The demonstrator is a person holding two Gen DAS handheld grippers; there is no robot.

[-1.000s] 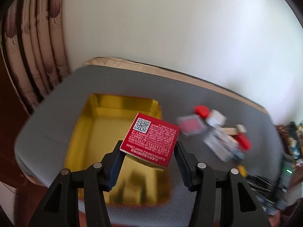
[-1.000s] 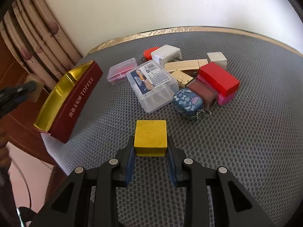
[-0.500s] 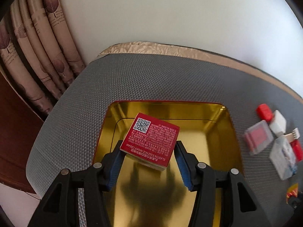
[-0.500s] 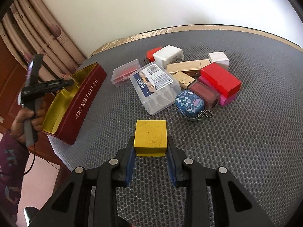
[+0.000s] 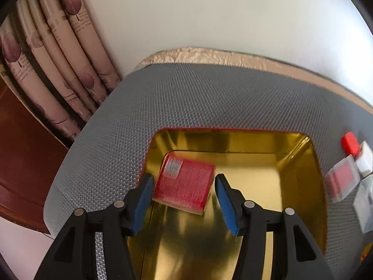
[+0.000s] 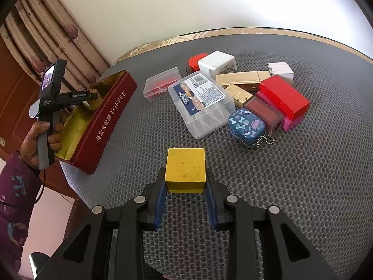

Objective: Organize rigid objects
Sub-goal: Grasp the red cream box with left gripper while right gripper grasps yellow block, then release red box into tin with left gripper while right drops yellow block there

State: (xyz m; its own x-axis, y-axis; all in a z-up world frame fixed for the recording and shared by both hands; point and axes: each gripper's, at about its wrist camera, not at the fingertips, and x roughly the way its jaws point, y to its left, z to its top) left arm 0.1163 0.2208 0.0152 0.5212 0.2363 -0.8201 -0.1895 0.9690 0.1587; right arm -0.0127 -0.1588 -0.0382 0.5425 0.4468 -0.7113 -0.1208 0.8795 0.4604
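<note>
Left tool (image 5: 184, 200) opening around the red box (image 5: 185, 184) in the tin (image 5: 233, 140) — right tool (image 6: 185, 197) clamps the yellow block (image 6: 185, 168).

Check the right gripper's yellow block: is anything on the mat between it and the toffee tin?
Nothing visible lies between the yellow block, clamped in the right gripper, and the toffee tin; that stretch of grey mat is bare. The left gripper sits over the tin, opening around a red box.

A plain white wall (image 6: 209, 4) is seen behind the surface (image 6: 303, 163), which is covered by a grey honeycomb mat edged in gold fabric (image 5: 209, 54). Beige curtains (image 5: 58, 46) with leaf prints hang by its left corner, beside dark reddish wood panelling (image 5: 21, 151).
</note>
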